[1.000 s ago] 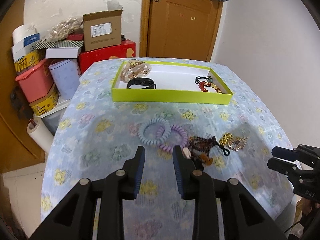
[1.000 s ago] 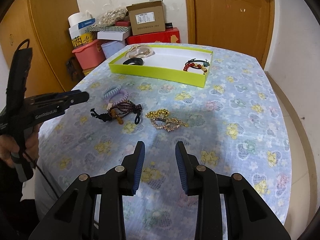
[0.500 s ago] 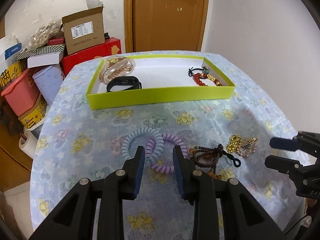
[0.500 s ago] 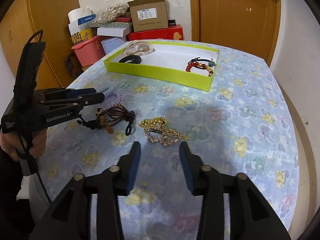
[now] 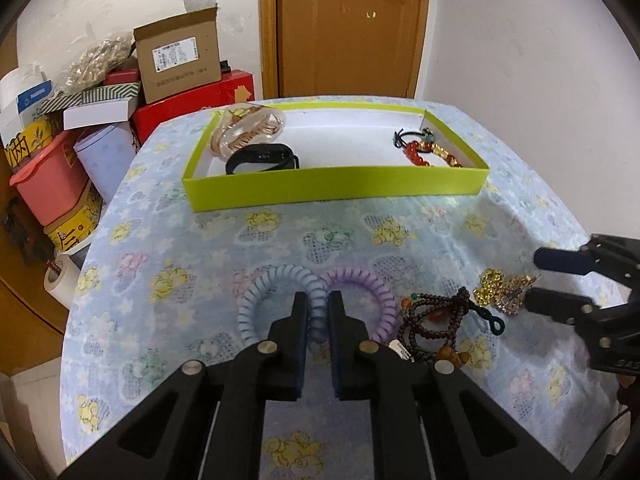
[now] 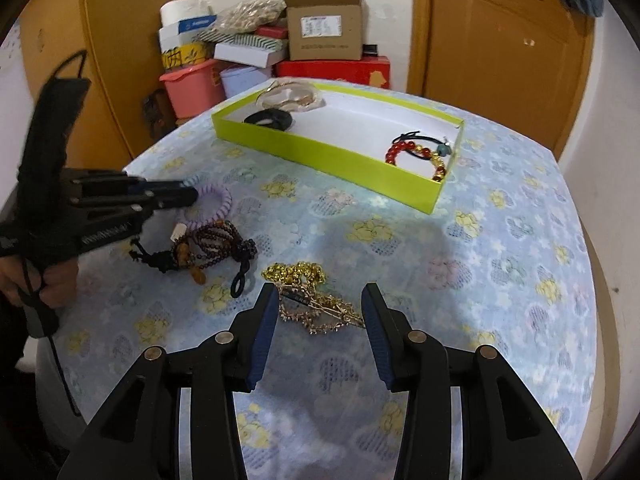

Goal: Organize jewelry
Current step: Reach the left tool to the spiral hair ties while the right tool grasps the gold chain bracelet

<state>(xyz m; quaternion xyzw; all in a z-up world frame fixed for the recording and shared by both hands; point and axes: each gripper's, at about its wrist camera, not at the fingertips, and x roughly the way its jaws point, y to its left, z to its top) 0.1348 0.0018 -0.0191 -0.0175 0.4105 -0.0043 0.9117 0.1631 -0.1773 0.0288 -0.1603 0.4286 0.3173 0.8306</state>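
Left gripper (image 5: 318,306): having just been closing, now pinching the near side of the pale blue coil band (image 5: 280,300) between its pads.
Blue coil band: lying on the flowered tablecloth (image 5: 360,236), touching the purple coil band (image 5: 368,300) beside it.
Right gripper (image 6: 320,300): standing apart, straddling the gold hair clip (image 6: 320,312) without pressing on it, having just been opening.
Gold bead chain (image 6: 296,272): lying just beyond the clip, touching it.
Dark bead string (image 6: 212,244): sitting in a tangle between the purple band and the gold pieces.
Green tray (image 5: 340,192): resting at the far side of the table, holding a black wristband (image 5: 262,158), a clear clip (image 5: 248,130) and a red-and-gold bead bracelet (image 5: 428,152).
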